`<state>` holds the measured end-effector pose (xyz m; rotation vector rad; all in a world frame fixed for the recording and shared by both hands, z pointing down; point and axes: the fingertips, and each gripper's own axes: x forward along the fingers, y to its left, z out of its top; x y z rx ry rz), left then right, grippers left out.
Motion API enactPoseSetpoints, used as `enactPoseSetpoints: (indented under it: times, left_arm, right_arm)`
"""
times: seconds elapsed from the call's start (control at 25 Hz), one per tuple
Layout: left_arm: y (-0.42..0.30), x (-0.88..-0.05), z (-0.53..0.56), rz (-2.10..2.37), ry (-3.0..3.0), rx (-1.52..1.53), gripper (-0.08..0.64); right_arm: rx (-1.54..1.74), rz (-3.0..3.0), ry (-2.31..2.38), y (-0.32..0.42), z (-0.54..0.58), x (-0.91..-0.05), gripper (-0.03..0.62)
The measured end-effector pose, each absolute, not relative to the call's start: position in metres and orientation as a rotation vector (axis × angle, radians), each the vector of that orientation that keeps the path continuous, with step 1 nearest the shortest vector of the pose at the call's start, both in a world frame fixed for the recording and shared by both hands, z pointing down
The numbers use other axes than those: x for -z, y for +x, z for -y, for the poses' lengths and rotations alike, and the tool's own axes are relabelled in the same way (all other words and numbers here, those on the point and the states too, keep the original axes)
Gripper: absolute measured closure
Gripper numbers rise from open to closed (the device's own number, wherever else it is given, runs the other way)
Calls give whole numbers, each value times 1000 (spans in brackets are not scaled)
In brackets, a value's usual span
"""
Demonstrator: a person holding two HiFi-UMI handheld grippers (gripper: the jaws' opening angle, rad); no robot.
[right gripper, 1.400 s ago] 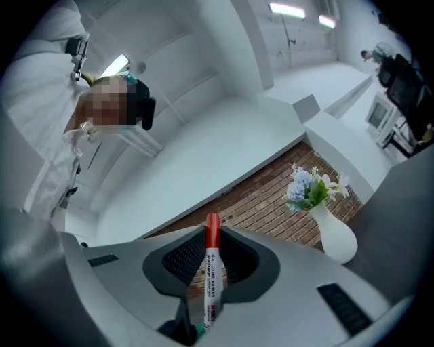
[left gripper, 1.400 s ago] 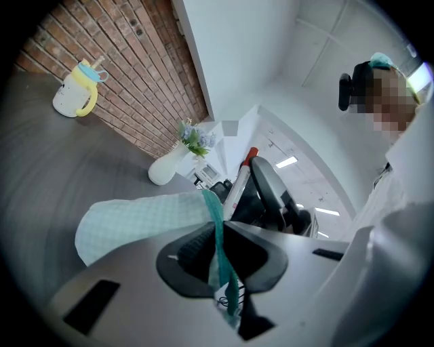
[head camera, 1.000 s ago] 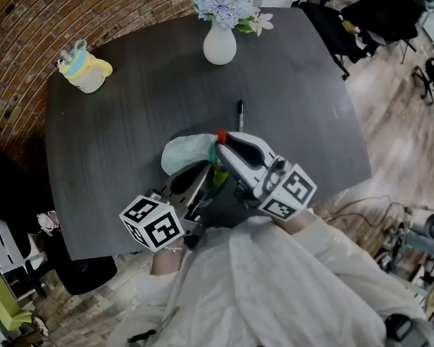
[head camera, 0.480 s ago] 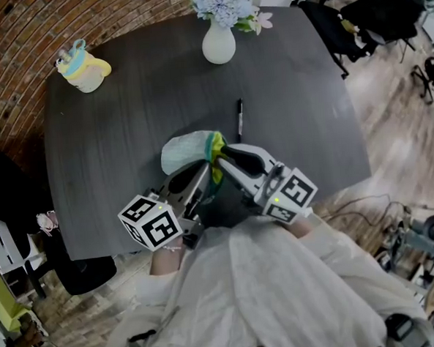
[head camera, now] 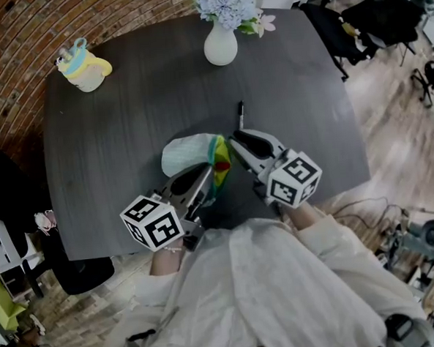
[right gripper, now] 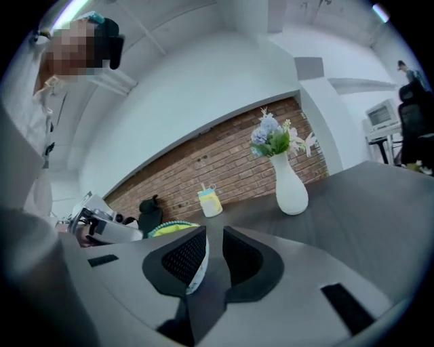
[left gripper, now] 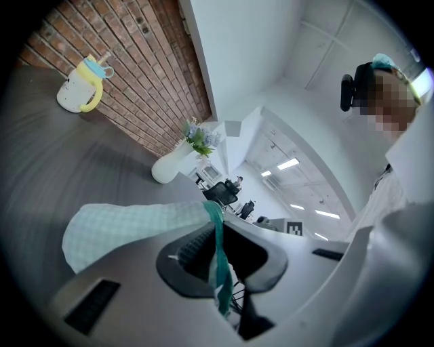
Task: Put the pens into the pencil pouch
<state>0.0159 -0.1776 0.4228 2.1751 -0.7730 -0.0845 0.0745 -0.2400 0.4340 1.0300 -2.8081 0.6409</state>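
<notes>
We look steeply down on a dark table (head camera: 126, 123). The pale green pencil pouch (head camera: 186, 152) lies near the middle, towards the near edge, its yellow-lined mouth facing right. The left gripper (head camera: 201, 181) pinches the pouch's teal-trimmed edge between nearly closed jaws. The right gripper (head camera: 238, 142) sits just right of the mouth, jaws partly apart, gripping nothing. A black pen (head camera: 240, 115) lies just beyond.
</notes>
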Motion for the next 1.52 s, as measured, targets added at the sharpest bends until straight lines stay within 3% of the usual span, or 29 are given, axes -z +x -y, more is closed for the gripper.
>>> enactPoseSetpoints:
  times: [0.68,1.52]
  left_arm:
    - [23,-433,180,721,2191,34,522]
    - [21,-441,189,779,2235,-37,522]
  right_arm:
    - [-659,2179,1171,129,336,-543,529]
    - [-754,2060,1068,134,371,-580,509]
